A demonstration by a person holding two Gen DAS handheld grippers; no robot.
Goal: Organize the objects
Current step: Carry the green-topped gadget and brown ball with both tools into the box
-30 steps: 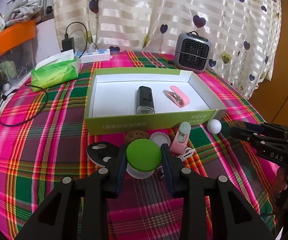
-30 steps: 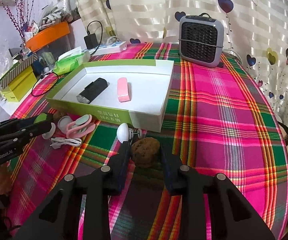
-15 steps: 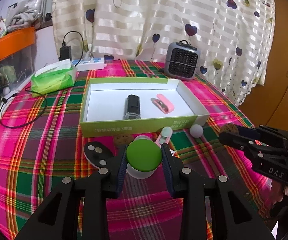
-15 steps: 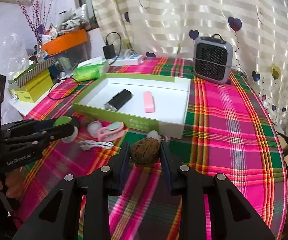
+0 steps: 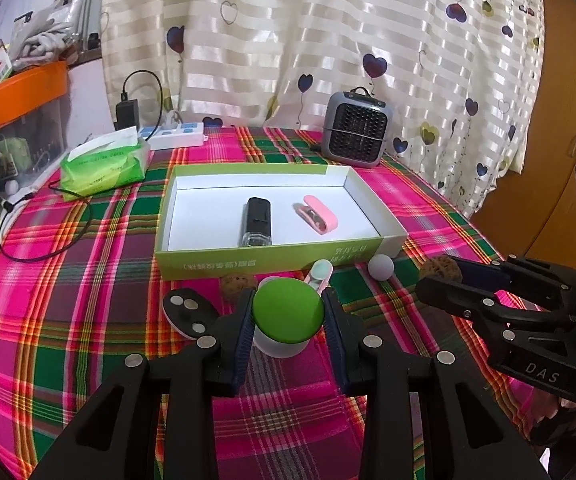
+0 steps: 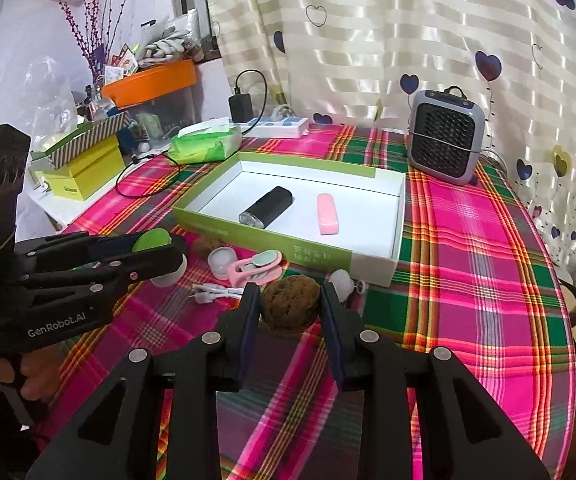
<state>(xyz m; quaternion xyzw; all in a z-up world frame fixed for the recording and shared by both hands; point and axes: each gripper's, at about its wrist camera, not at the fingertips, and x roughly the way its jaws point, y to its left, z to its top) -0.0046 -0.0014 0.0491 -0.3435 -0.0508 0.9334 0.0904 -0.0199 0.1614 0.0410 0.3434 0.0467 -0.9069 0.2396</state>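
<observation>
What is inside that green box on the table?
Inside the green box lie two things: a black device and a pink case, apart from each other. The near wall hides a strip of the floor in the left view.

**Hidden and cut-off items, both wrist views**

The lower body of the green-lidded jar (image 5: 288,314) is screened by the left gripper (image 5: 288,320) fingers. The small white jar (image 5: 271,281) behind it is largely covered. The pink clip (image 5: 320,274) is seen only at its tip in the left view. The white ball (image 6: 340,279) is partly masked by a right gripper (image 6: 288,304) finger. Printing on the green box (image 5: 268,266) wall is too small to be read. The person's hand (image 6: 28,372) is cut off at the frame edge. The desk (image 6: 488,280) edge is lost at the right.
</observation>
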